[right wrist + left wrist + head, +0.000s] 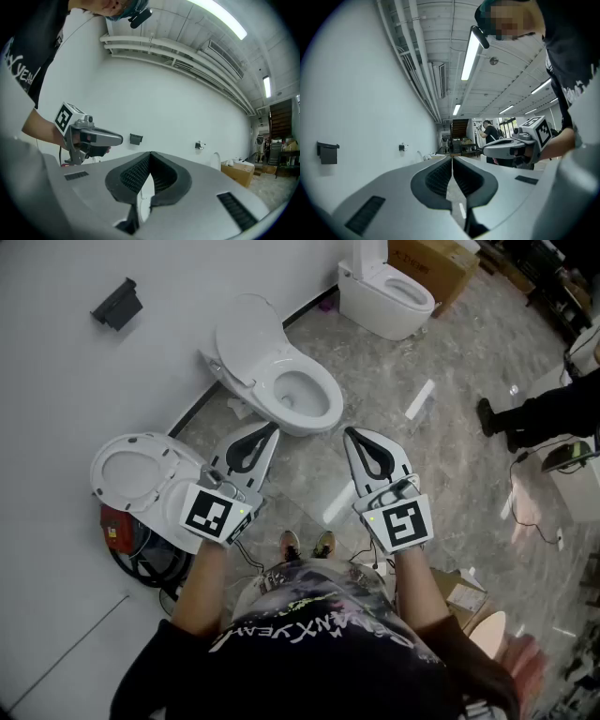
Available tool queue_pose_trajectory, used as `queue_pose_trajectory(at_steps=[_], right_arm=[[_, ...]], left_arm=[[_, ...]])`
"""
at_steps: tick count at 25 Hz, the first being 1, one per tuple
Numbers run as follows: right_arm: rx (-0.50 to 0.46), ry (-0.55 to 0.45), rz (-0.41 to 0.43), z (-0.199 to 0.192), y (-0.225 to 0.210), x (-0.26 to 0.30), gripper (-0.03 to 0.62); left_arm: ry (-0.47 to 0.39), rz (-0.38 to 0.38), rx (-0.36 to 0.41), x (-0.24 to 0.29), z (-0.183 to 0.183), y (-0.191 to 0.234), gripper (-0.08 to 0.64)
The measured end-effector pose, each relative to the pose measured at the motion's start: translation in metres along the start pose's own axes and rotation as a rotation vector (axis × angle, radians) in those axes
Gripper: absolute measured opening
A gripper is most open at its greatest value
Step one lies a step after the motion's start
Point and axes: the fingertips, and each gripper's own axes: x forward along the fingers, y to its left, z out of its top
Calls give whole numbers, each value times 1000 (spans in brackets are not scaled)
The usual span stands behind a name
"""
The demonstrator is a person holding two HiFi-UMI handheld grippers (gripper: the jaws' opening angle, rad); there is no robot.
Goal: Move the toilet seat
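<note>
The white oval toilet seat [131, 470] lies ungrasped near my left gripper [270, 430]. Both it and my right gripper [351, 434] have fingers clenched on nothing, so I judge the whole move remains.

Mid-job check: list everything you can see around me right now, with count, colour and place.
near toilet: 1, white, straight ahead against the wall, lid raised
far toilet: 1, white, top of the head view
toilet seat: 1, white, loose, at the left by the wall
red item: 1, red, beneath the seat, kind unclear
cable coil: 1, black, on the floor below the seat
wall bracket: 1, black, wall, upper left
cardboard box: 1, brown, behind the far toilet
floor strip: 1, white, right of the near toilet
bystander's leg: dark, right edge
left gripper: grey, fingers shut, empty
right gripper: grey, fingers shut, empty
</note>
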Motion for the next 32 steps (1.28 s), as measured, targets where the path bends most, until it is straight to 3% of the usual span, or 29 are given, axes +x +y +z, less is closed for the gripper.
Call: queue_pose_trajectory(at_steps=[32], right_arm=[[25,-13,7,-5,0,1,3]], left_arm=[[13,-17,17,3,-5,-6,31]])
